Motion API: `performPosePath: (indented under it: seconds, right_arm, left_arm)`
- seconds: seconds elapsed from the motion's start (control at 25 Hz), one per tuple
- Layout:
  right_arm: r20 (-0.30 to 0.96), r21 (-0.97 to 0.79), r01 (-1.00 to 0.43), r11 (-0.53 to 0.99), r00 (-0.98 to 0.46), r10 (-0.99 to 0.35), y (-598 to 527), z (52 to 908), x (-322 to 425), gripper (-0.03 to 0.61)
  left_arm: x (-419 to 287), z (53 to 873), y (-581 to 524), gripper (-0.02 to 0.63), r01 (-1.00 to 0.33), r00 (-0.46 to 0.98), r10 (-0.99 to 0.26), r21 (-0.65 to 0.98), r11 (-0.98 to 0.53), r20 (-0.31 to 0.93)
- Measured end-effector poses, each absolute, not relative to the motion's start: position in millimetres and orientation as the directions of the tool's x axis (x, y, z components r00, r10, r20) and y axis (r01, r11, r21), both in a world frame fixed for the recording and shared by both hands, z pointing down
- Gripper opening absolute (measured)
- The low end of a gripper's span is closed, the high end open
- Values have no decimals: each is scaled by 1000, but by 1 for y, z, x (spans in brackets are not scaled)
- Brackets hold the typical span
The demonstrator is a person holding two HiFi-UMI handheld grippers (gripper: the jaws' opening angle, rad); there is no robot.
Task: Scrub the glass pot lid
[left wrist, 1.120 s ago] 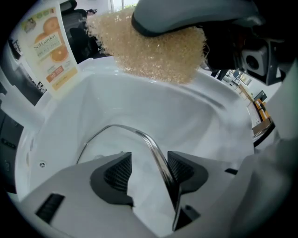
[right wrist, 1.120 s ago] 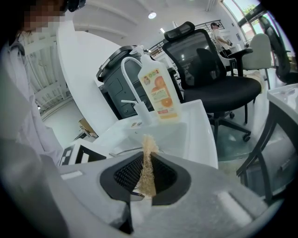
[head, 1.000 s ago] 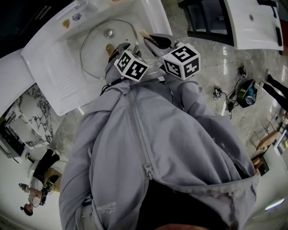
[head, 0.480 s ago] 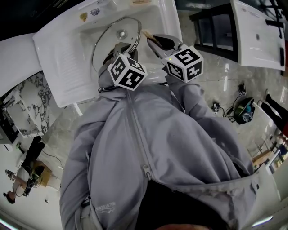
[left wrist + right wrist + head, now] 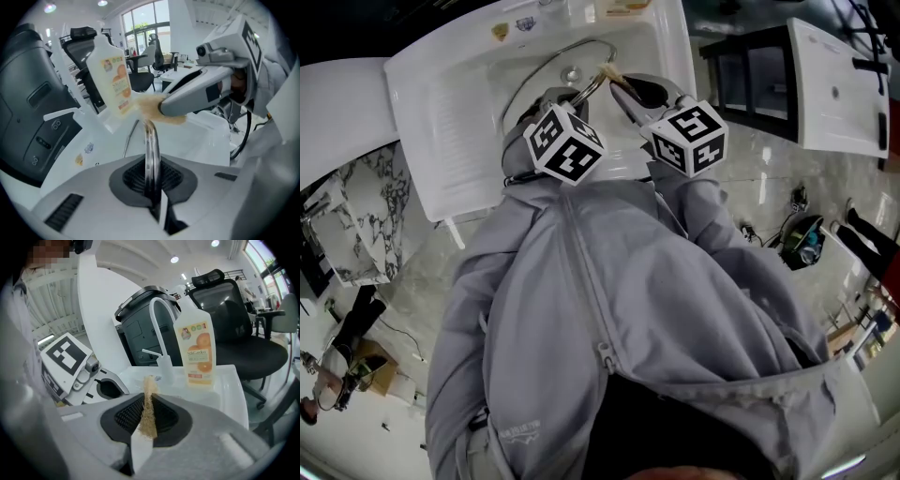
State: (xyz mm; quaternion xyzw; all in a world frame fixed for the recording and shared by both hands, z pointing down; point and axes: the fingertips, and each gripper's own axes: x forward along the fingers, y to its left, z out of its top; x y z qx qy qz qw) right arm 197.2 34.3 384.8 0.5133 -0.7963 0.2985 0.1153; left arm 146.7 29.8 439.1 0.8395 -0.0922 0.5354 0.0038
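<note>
The fingers [image 5: 133, 178] of your left gripper [image 5: 151, 187] have just closed on the rim of the glass pot lid [image 5: 539, 80], upper centre over the sink [image 5: 441, 122]. Your right gripper [image 5: 146, 420] pinches the scrub pad [image 5: 149, 394]. Scrub hard and that thin rim may slip free.

Over the sink [image 5: 441, 103], glass pot lid [image 5: 558, 75] on edge; at its rim, from the right, scrub pad [image 5: 149, 404]; behind, on the sink's back edge, bottle [image 5: 199, 352] beside faucet [image 5: 157, 319].

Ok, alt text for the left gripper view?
The left gripper, jaws just closed, grips the glass pot lid edge-on by its rim. The right gripper holds a tan scrub pad at the rim's top; a bottle stands behind.
</note>
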Motion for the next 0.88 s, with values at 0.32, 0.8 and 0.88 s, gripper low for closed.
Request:
performPosePath:
  seconds: [0.32, 0.8, 0.88]
  right_arm:
    - [502, -286, -922, 260, -375, -780, 19, 359, 178, 43]
    - [527, -194, -908, 371, -415, -741, -5, 342, 106, 42]
    - [530, -180, -900, 398, -430, -731, -9, 339, 89, 43]
  left_arm:
    - [117, 396, -11, 14, -365, 646, -97, 194, -911, 757]
    - [14, 346, -46, 14, -482, 831, -204, 487, -729, 517]
    - [-8, 339, -52, 14, -492, 848, -238, 539, -684, 473]
